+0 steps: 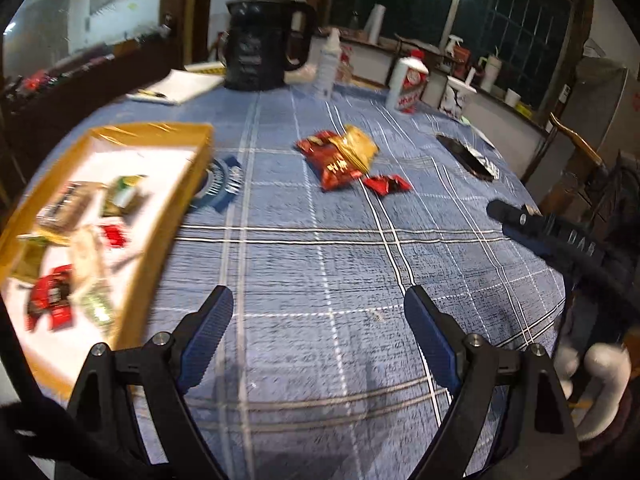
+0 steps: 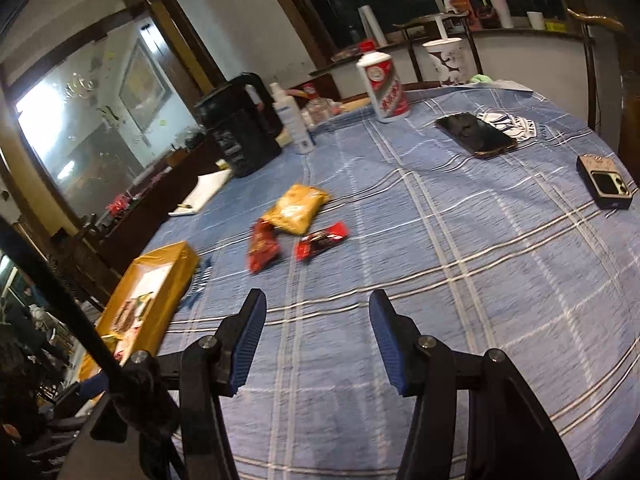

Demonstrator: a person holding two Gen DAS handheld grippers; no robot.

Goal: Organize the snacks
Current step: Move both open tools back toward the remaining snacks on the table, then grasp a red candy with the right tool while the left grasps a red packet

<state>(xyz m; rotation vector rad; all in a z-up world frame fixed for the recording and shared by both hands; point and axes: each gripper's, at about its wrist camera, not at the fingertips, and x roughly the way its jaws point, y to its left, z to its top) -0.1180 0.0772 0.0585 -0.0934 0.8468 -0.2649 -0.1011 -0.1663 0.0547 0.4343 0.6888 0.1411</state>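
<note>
A: Item one, nearest you: left gripper (image 1: 318, 328), jaws wide apart, nothing between them, hovering over bare cloth. Item two: right gripper (image 2: 318, 332), jaws likewise apart and empty.

B: And the snacks?

A: Item three: yellow tray (image 1: 160, 216) at your left gripper's nine to ten o'clock, already holding several small packets. Item four, at twelve o'clock, well apart from both grippers: red bag (image 1: 332, 160) with a yellow bag (image 1: 358, 146) lying partly over it, and a small red bar (image 1: 387, 184) just beside them. These three look to be what you have left to move.

B: Risks?

A: The bags overlap, so closing on the red one may drag or flip the yellow one. Foil is slick and flat; a shallow pinch could slip, or catch the cloth and rumple it. The tray wall stands up, so a low carry could clip it.

B: Further out?

A: Item five: blue plaid tablecloth (image 2: 460, 280). Phone (image 2: 476, 134) at one o'clock. Kettle (image 1: 264, 44), white bottle (image 1: 408, 84) and notepad (image 1: 180, 86) at the far edge. Beyond, dark windows; the room is dim.
</note>
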